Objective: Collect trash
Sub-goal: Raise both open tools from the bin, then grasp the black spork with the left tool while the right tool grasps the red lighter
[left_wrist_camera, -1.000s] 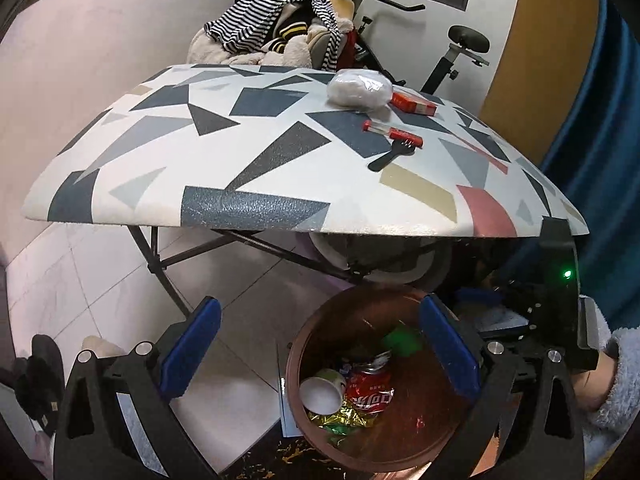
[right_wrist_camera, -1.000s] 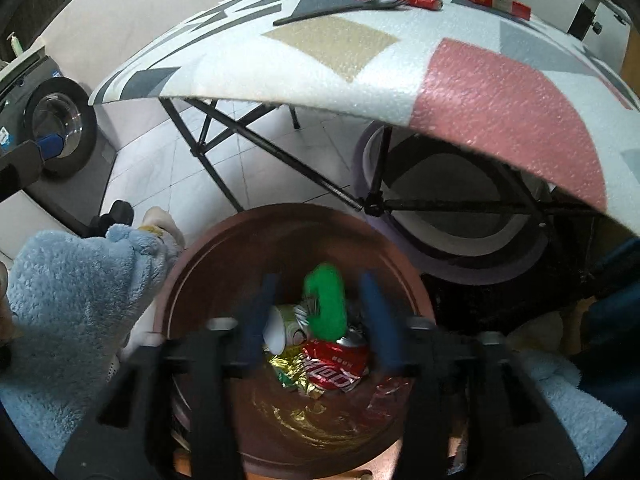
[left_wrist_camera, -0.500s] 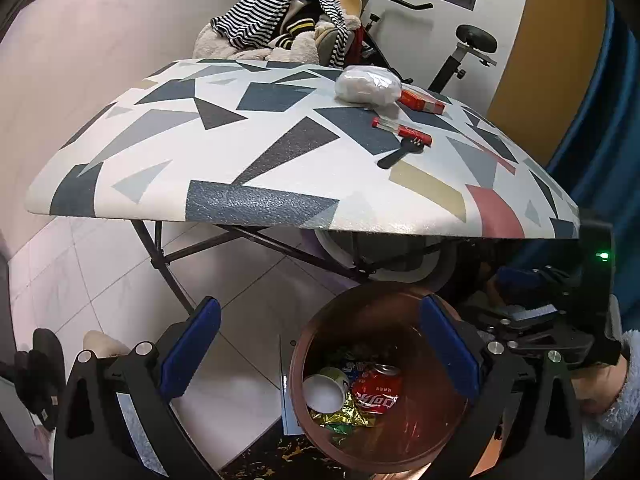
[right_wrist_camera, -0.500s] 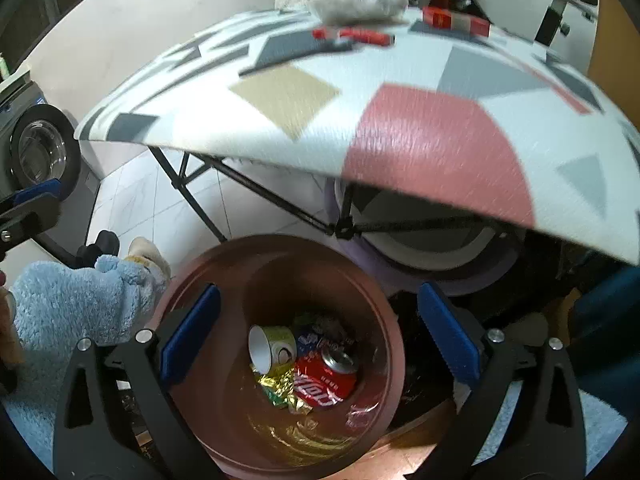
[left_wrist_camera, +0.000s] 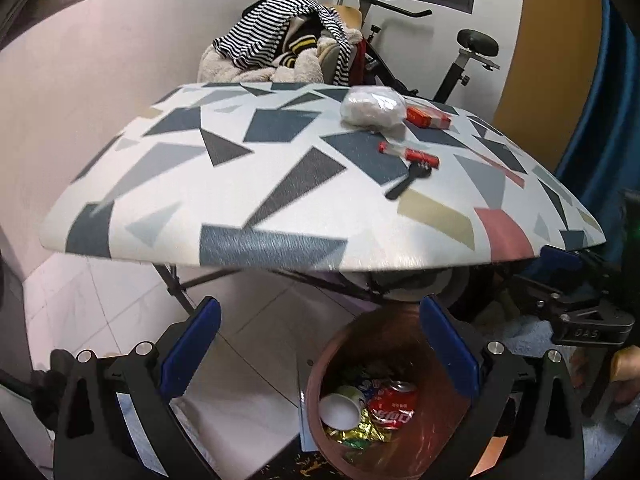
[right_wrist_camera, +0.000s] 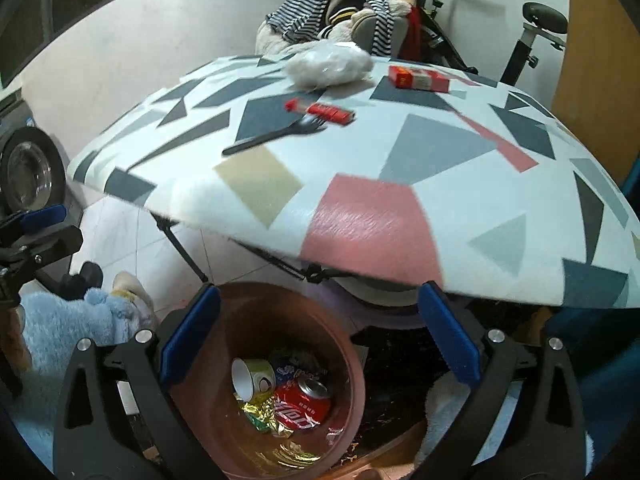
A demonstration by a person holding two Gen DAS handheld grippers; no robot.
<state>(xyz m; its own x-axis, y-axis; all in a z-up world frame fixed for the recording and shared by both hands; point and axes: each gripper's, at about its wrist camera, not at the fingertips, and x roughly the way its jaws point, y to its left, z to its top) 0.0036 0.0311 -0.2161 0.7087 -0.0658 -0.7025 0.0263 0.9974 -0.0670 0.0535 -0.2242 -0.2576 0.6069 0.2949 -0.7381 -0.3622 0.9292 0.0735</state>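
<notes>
- Brown bin is sitting on the floor just under the worktop edge, its lower rim cut off by both views.
- Red can, paper cup and foil wrappers are lying inside the bin.
- Black fork, red box and white bag are resting on the worktop above the bin.
- Left hand-held gripper and right hand-held gripper are gaping wide, gripping nothing.

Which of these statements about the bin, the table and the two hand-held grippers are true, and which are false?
1. A red can lies inside the brown bin. True.
2. The black fork is in the bin. False: it lies on the table.
3. The right hand-held gripper holds a green item. False: its jaws are wide open and empty.
4. A white bag sits on the table beside a red box. True.
5. The left hand-held gripper is open and empty. True.
</notes>
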